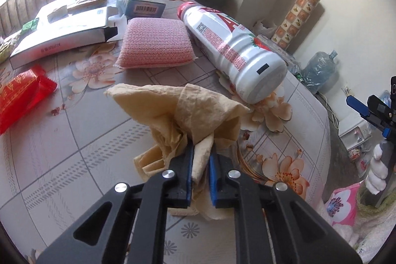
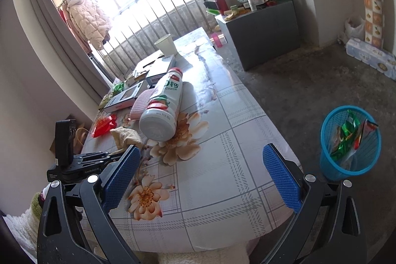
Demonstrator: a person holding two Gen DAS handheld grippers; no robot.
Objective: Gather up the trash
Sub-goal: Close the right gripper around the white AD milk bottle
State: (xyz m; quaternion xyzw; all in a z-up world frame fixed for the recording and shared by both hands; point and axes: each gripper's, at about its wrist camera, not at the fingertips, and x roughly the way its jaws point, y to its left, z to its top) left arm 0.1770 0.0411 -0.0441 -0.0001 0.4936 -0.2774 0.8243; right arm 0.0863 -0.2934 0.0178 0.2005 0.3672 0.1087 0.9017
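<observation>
Red wrapper (image 1: 22, 95): seen flat at the left edge of the surface (image 1: 74, 140), apart from the crumpled tissue (image 1: 183, 110).
White box (image 1: 61, 36): laid behind the wrapper, its long side running back toward the window.
Pink sponge (image 1: 156, 43): set flat between the box and the bottle, just behind the tissue.
Crumpled tissue: held low over the flowered surface, in front of the sponge; its folds fan out away from the camera, no clear long axis.
Left tongs (image 1: 200, 152): pressed together on the tissue, a fold pinched between the blue pads.
White bottle (image 1: 230, 48): laid on its side to the right of the sponge, cap toward the window, base toward the camera and near the tissue.
Right tongs (image 2: 200, 165): spread wide over the surface's near edge, nothing between them.
Blue bin (image 2: 346, 162): stood on the floor right of the surface, wrappers already inside.
</observation>
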